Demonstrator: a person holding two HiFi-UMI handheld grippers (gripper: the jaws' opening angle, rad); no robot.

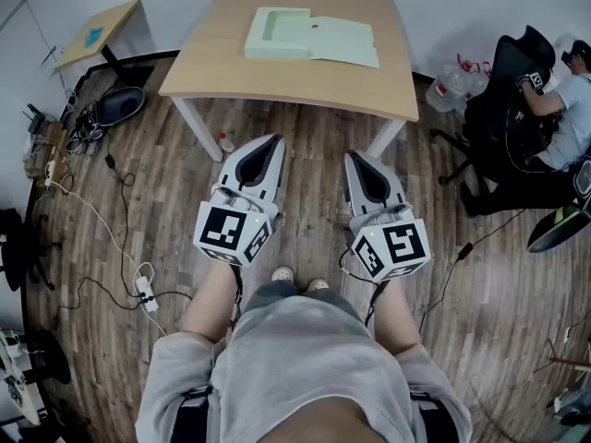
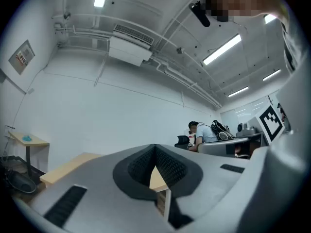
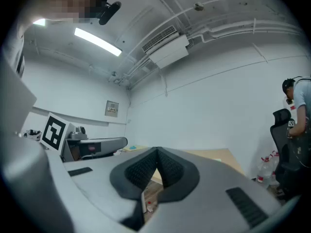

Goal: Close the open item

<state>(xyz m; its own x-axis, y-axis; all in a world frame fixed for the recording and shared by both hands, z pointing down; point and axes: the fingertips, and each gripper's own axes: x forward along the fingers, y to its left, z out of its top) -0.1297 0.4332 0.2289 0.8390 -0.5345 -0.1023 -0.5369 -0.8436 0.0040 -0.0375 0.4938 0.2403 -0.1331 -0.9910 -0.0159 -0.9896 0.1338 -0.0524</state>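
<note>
A pale green flat box [image 1: 309, 37] lies open on the wooden table [image 1: 295, 86], its lid folded out to the right. I stand a step back from the table's near edge. My left gripper [image 1: 273, 140] and right gripper [image 1: 355, 157] are held side by side over the floor, pointing toward the table. Both are shut with nothing between the pads. In the left gripper view the jaws [image 2: 155, 147] meet in front of the table edge [image 2: 73, 165]. The right gripper view shows its own jaws [image 3: 156, 151] closed too, with the tabletop [image 3: 216, 154] beyond.
A person sits in an office chair [image 1: 503, 100] at the right. Water bottles [image 1: 452, 83] stand by the table's right corner and a small bottle [image 1: 225, 143] by its left leg. Cables and a power strip [image 1: 145, 293] lie on the floor at left. A small side table [image 1: 97, 30] stands back left.
</note>
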